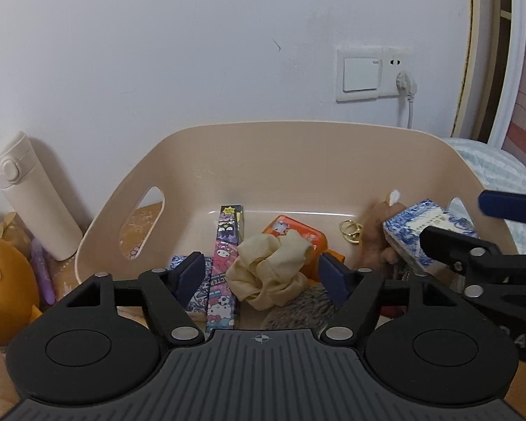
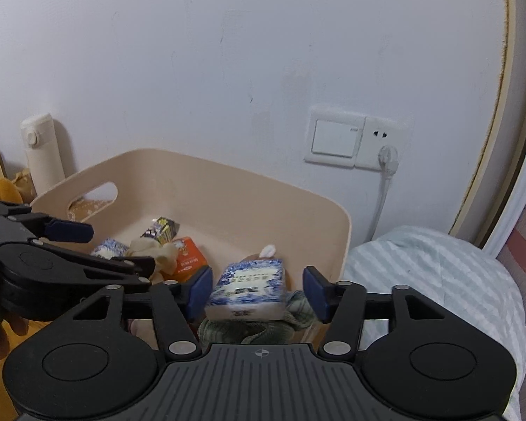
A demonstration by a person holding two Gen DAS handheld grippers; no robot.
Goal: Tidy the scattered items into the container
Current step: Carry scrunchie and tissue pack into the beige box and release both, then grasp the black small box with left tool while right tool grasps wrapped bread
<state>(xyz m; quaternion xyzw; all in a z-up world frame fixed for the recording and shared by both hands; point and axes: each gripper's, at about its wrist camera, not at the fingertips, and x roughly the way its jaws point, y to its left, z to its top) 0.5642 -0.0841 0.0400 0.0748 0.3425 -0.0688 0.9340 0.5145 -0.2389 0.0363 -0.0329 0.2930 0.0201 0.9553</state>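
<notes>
Left wrist view. The left gripper (image 1: 261, 275) hovered over the near rim of the beige container (image 1: 298, 147), fingers spread wide and holding nothing. Between the fingers, inside the container, lay a cream scrunchie (image 1: 270, 270), resting partly on a grey knitted item (image 1: 298, 310). A cartoon-printed long box (image 1: 226, 266) lay lengthwise toward the far wall; an orange packet (image 1: 294, 233) and gold rings (image 1: 349, 229) lay behind it. The blue-and-white box (image 1: 424, 233) sat at the container's right side, with the right gripper's fingers (image 1: 449, 242) around it. Outside the container's left wall stood a white flask (image 1: 31, 196), with a purple pen (image 1: 42, 270) and an orange plush (image 1: 3, 280) nearby.

Right wrist view. The right gripper (image 2: 257, 289) was open wide, its pads standing clear of both sides of the blue-and-white box (image 2: 250, 289), which rested tilted on a green-grey cloth (image 2: 291, 315) at the container's near right corner. The box appeared released and not clamped. A pillow (image 2: 431, 280) lay beyond the container's (image 2: 249, 182) right wall. A wall socket with a plugged cable (image 2: 385, 161) was behind.

Handling judgement: the box looked light, stiff cardboard that would crush under hard squeezing; grip across its two long faces. The scrunchie was soft and compressible; pinch its bunched middle. The left gripper crowded the container's left half, so a clash between grippers was the main hazard.
</notes>
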